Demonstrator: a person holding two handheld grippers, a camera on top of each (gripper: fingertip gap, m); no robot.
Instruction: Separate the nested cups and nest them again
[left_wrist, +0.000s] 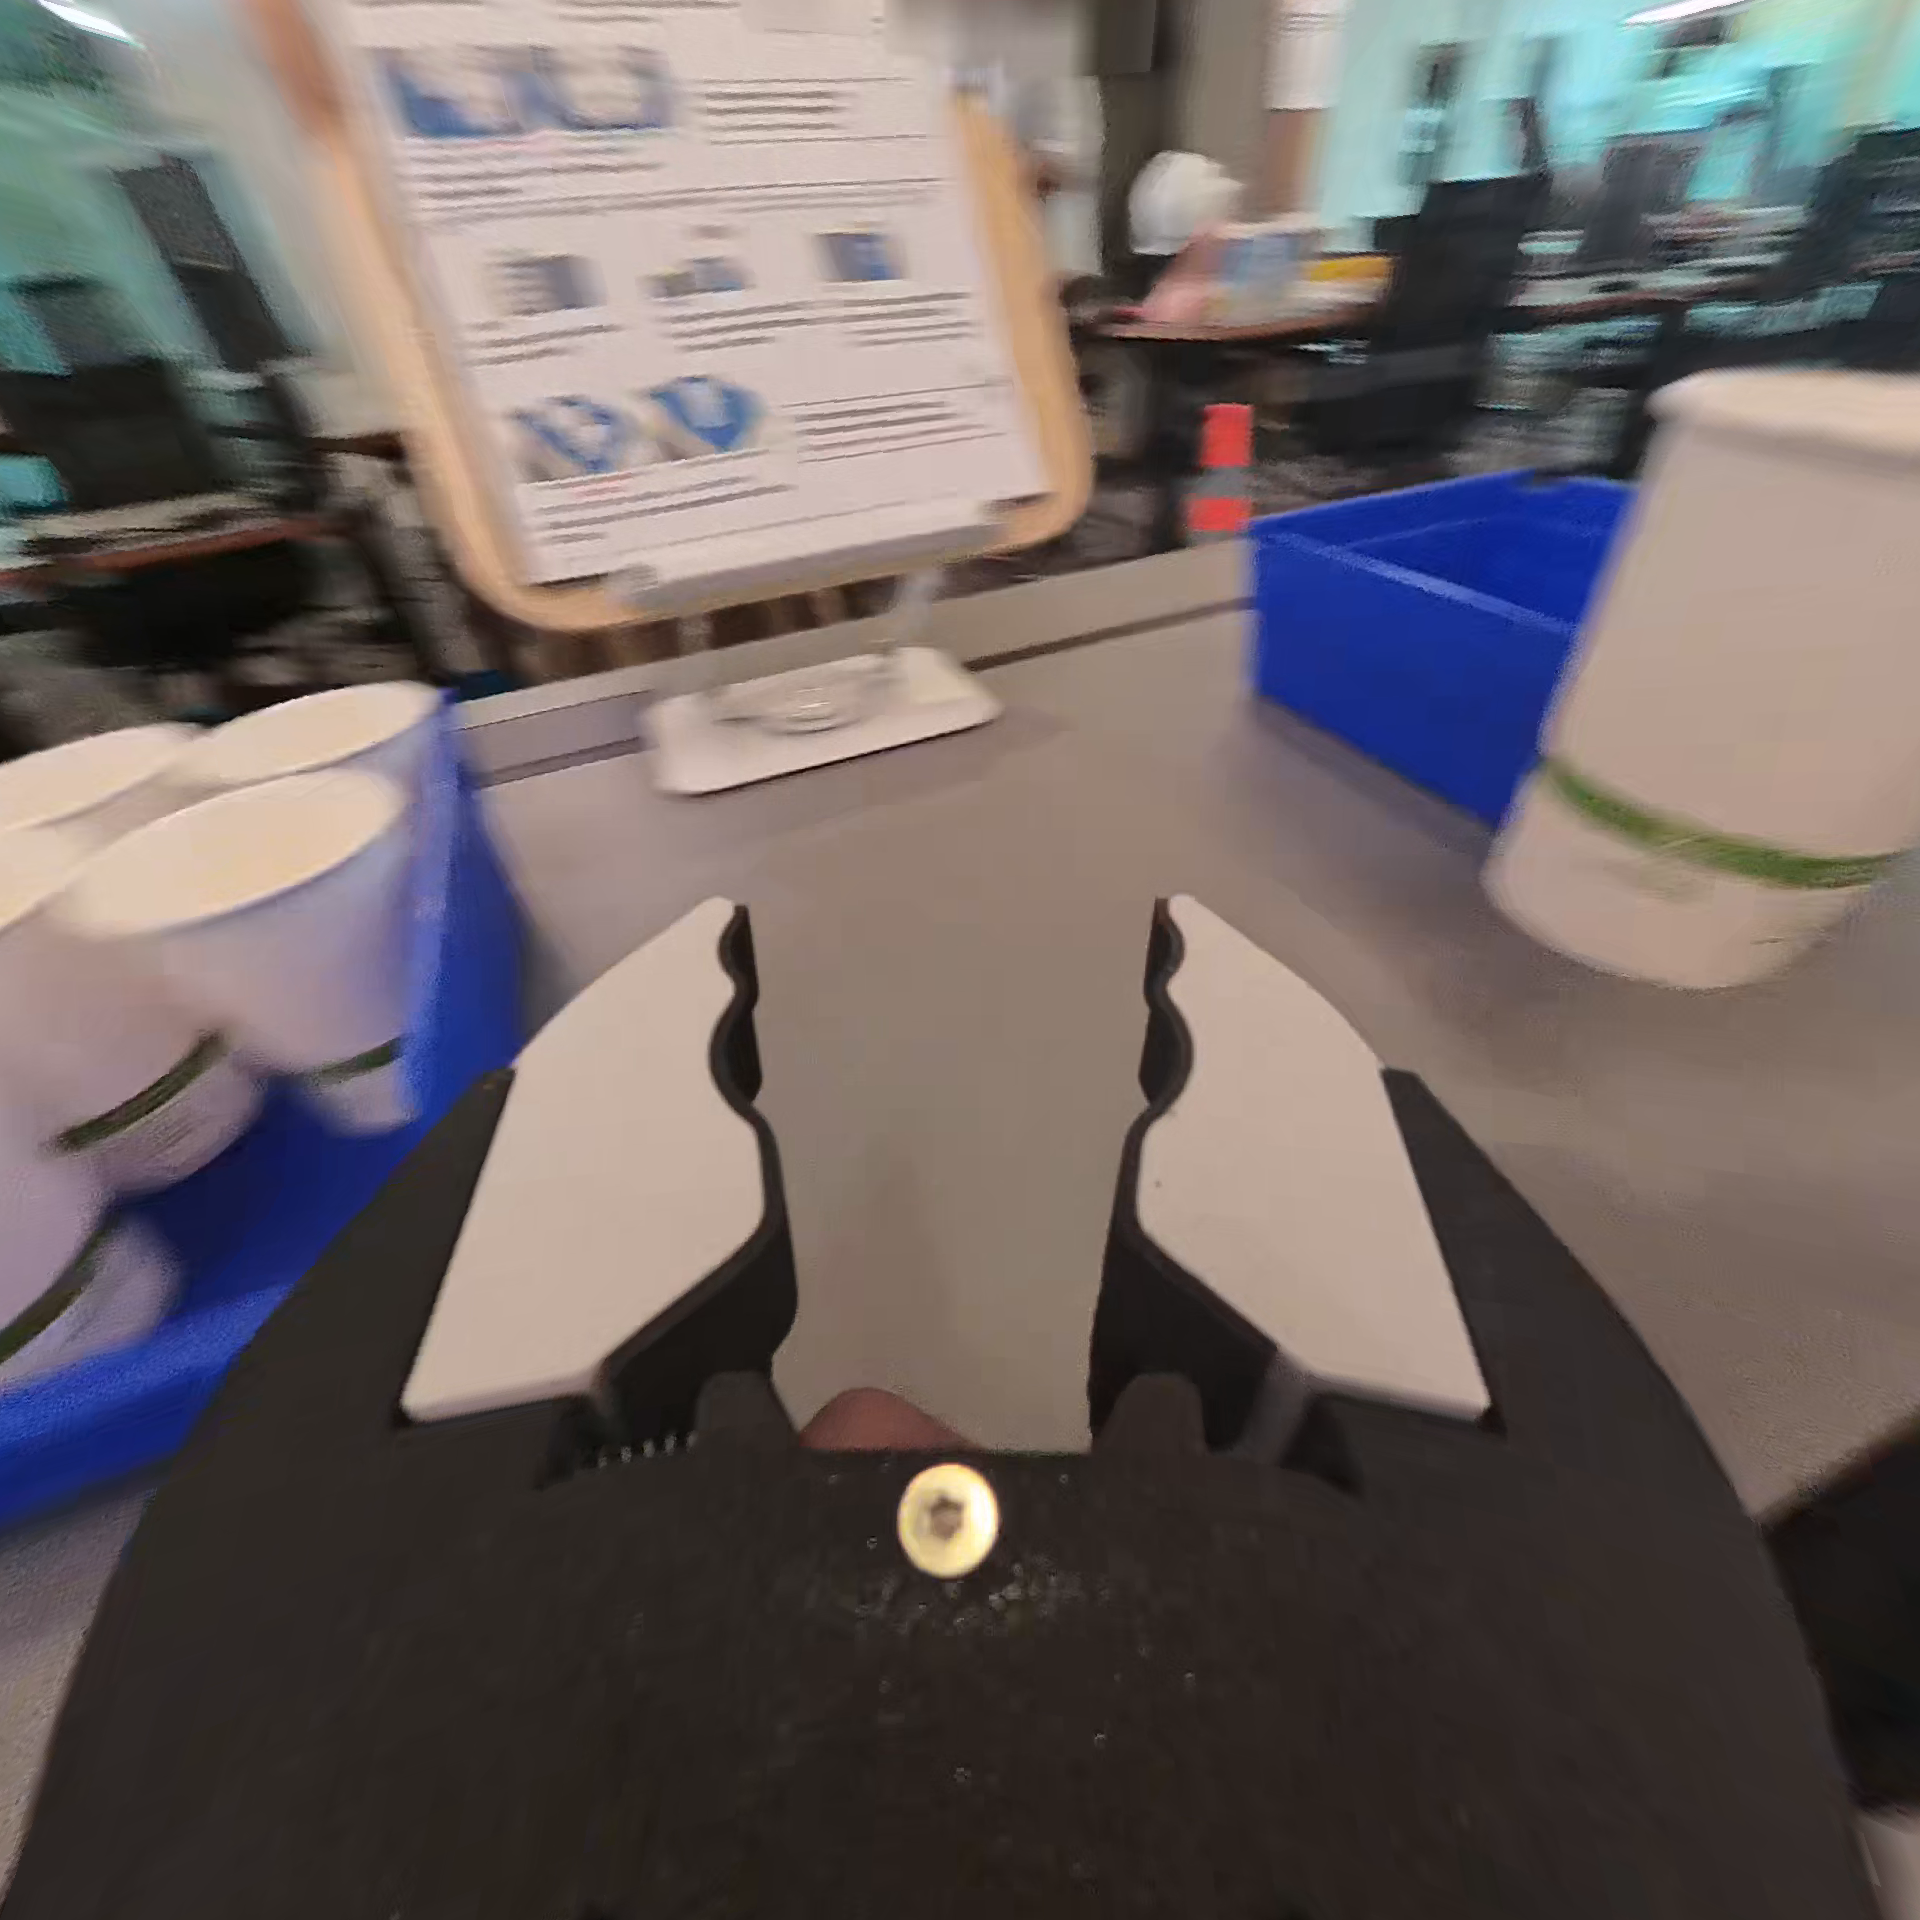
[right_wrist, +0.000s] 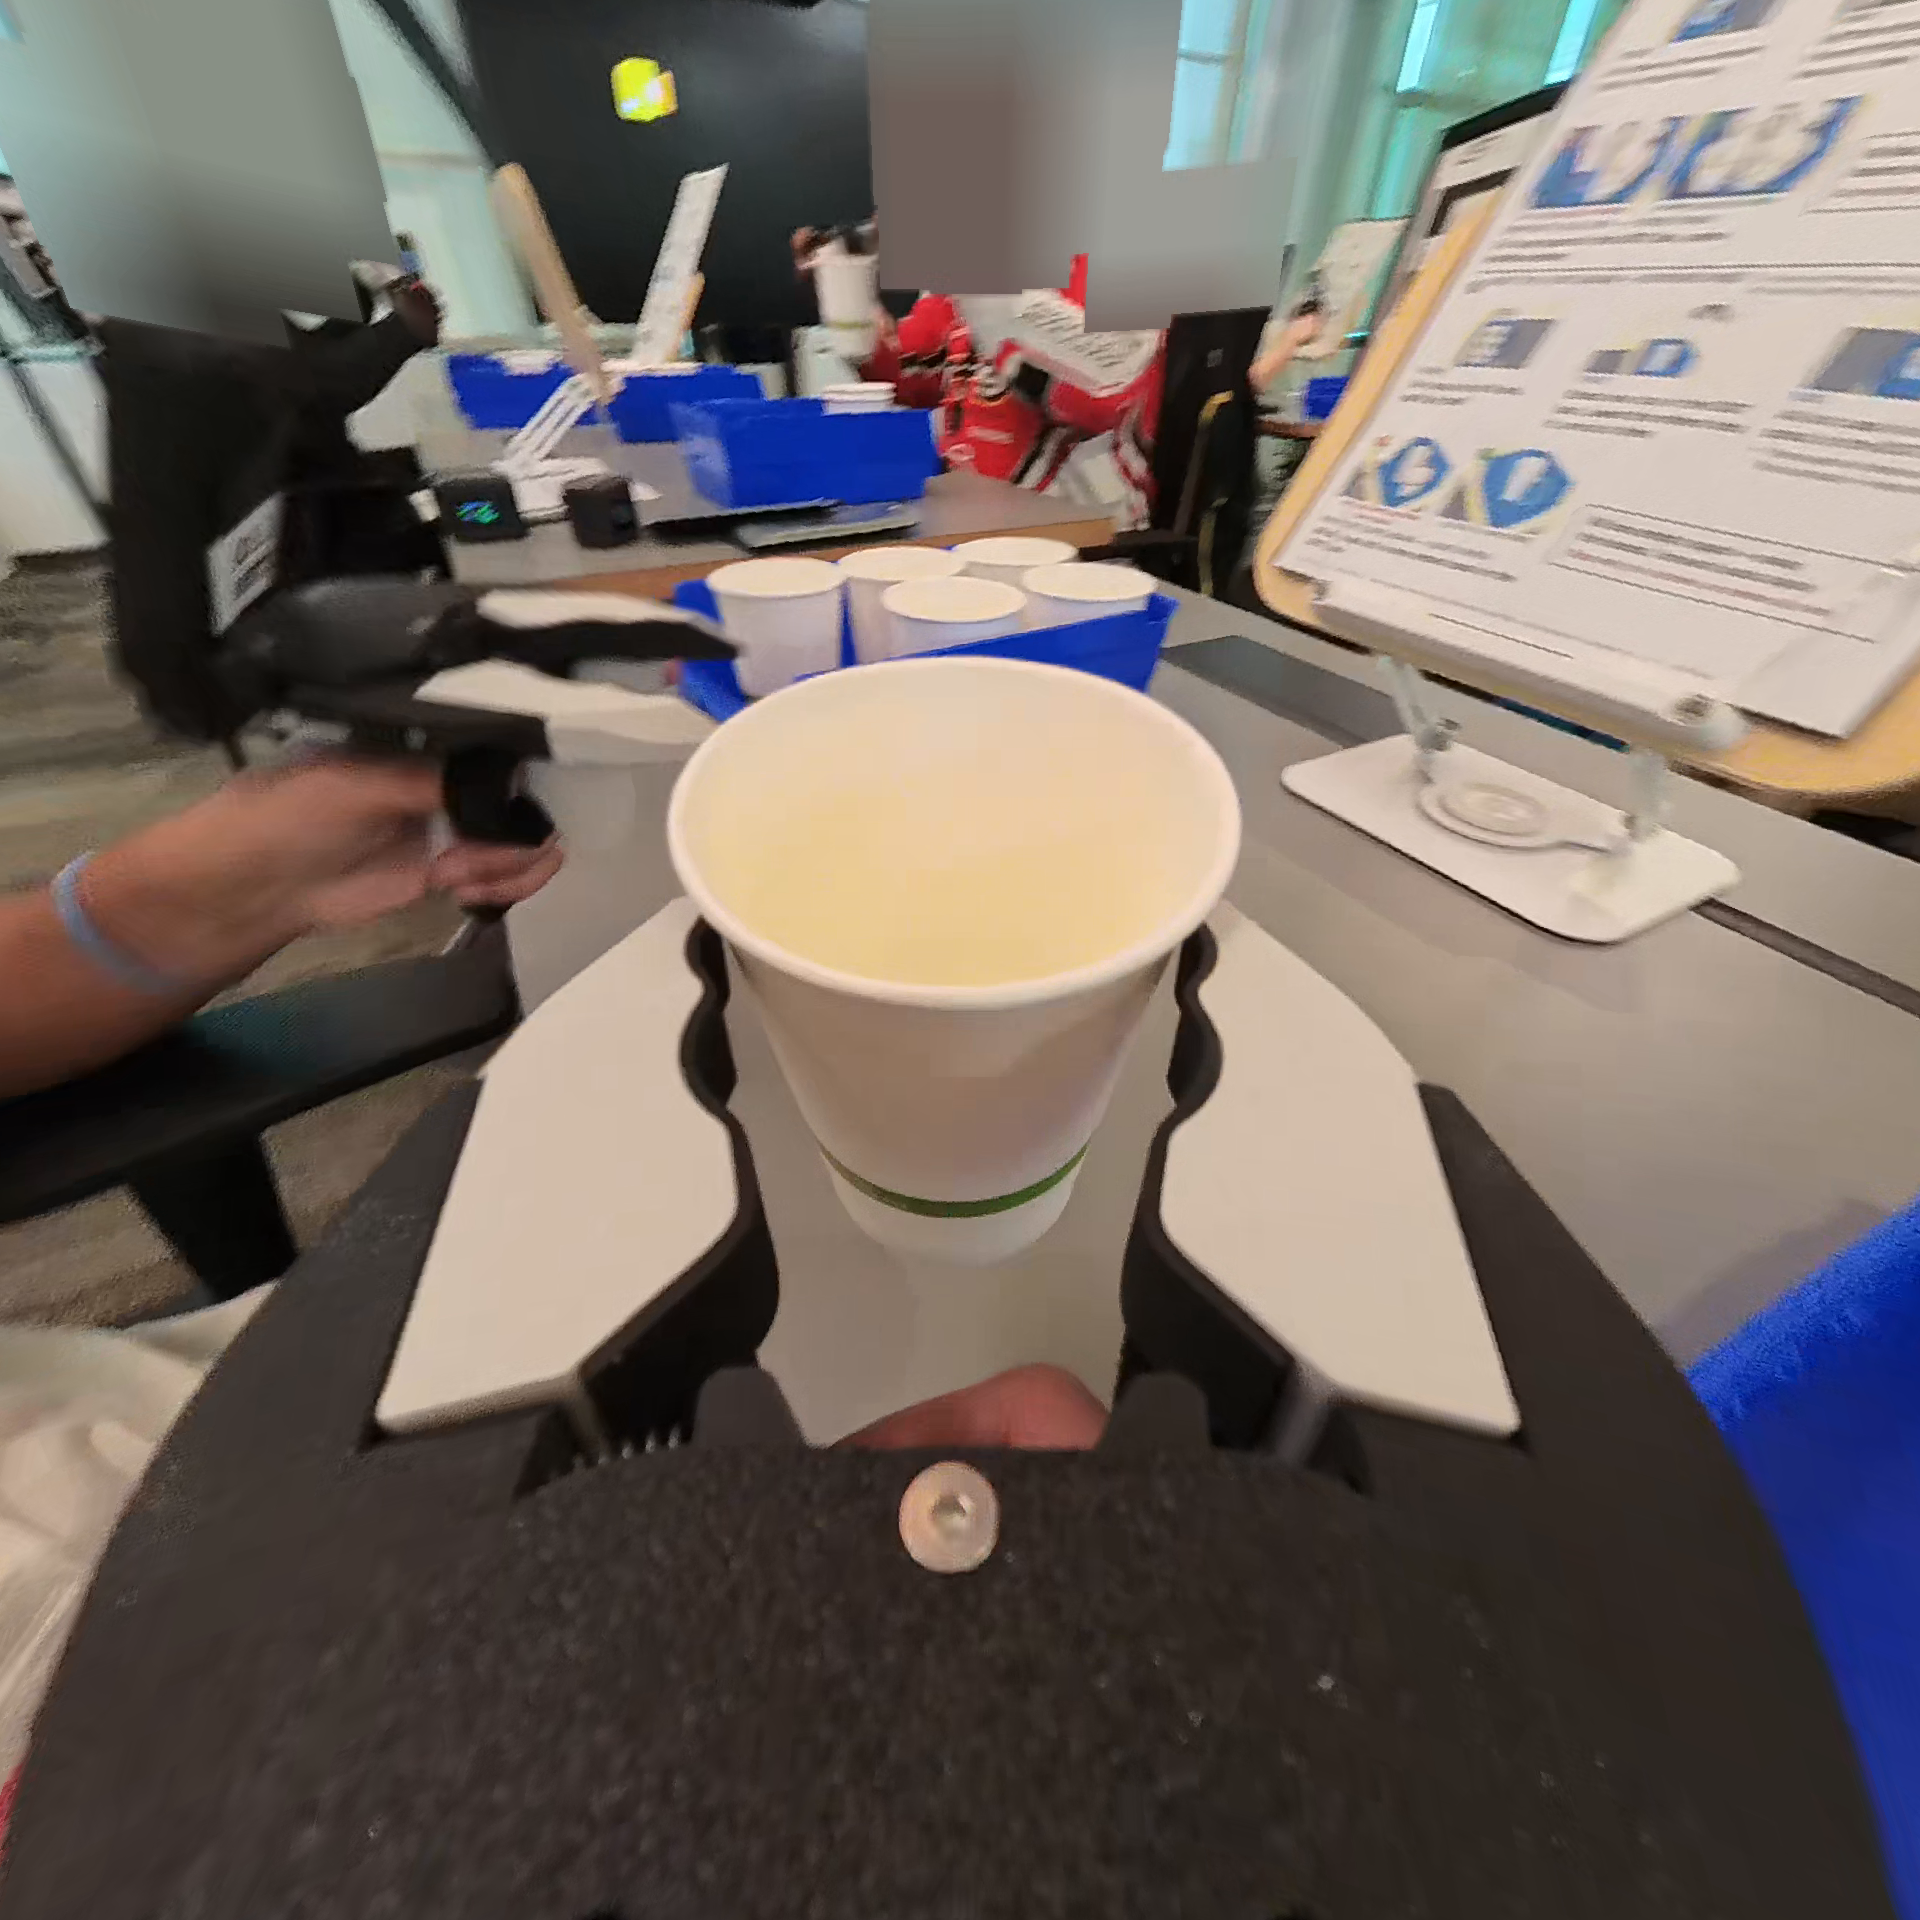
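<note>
My right gripper (right_wrist: 951, 945) is shut on a white paper cup with a green band (right_wrist: 951, 1081), gripping it just below the rim, mouth towards the camera. The same cup shows tilted at the right of the left wrist view (left_wrist: 1745, 675), lifted off the grey table (left_wrist: 935, 810). My left gripper (left_wrist: 951, 920) is open and empty above the table. It also shows in the right wrist view (right_wrist: 717, 686), held by a hand (right_wrist: 343, 852), next to a blue bin (right_wrist: 1091, 644). Several upright white cups (right_wrist: 951, 613) stand in that bin.
The bin of cups (left_wrist: 457, 935) sits at the left in the left wrist view. A second blue bin (left_wrist: 1403, 644) stands at the back right. A poster on a wooden stand (left_wrist: 707, 312) with a white base (left_wrist: 821, 717) stands at the table's far edge.
</note>
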